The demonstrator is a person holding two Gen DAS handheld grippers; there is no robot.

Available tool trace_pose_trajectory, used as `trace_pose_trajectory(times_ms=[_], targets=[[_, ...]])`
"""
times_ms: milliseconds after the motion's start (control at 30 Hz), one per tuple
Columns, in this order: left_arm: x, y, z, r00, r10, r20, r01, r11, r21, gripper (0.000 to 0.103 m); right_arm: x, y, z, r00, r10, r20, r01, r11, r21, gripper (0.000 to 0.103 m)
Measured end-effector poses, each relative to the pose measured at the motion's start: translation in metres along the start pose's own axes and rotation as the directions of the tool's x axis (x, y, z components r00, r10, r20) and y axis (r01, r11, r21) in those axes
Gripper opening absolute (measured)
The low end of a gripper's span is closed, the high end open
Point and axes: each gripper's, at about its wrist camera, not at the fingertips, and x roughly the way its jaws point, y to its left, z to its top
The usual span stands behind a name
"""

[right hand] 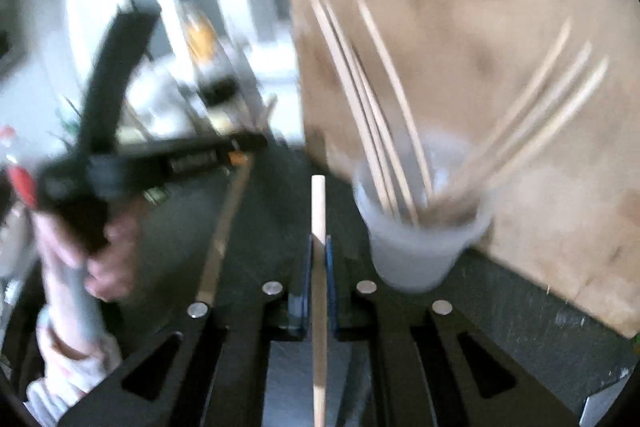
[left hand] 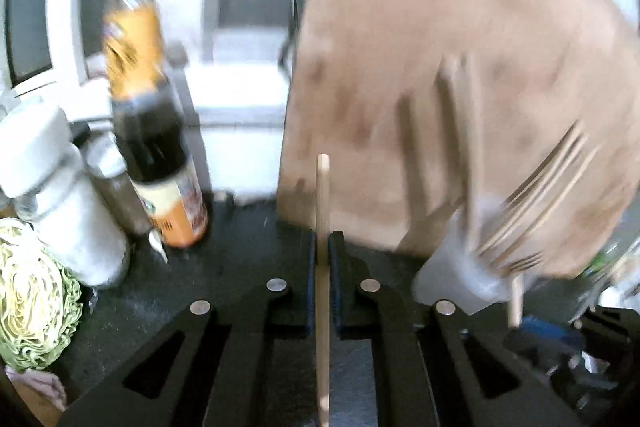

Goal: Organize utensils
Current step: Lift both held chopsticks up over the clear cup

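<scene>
Right wrist view: right gripper point(right hand: 319, 251) and left gripper point(left hand: 322, 247) each clamp one chopstick point(right hand: 319, 211), tips forward for dropping into white cup point(right hand: 416, 251) standing near right.

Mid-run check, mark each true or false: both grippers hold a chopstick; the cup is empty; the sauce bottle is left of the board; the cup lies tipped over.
1. Both the left gripper and right gripper hold a chopstick: true.
2. The cup is empty: false, it holds several chopsticks.
3. The sauce bottle is left of the board: true.
4. The cup lies tipped over: false, it stands upright.
</scene>
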Motion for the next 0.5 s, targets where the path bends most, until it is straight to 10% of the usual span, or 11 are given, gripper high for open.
trace_pose_trajectory(times_ms=[133, 333, 500], targets=[[-0.048, 0.014, 0.006, 0.968, -0.141, 0.206, 0.151, 0.988, -0.029, 0.006, -0.050, 0.011, 0.028, 0.974, 0.019, 0.225, -0.014, 1.000, -0.023, 0.006], [-0.100, 0.022, 0.001, 0.858, -0.298, 0.418, 0.321, 0.947, 0.017, 0.006, -0.091, 0.008, 0.050, 0.907, 0.005, 0.420, 0.001, 1.000, -0.013, 0.006], [-0.120, 0.020, -0.005, 0.770, -0.382, 0.511, 0.410, 0.910, 0.063, 0.006, -0.119, -0.007, 0.039, 0.785, 0.026, 0.619, -0.024, 1.000, -0.011, 0.006]])
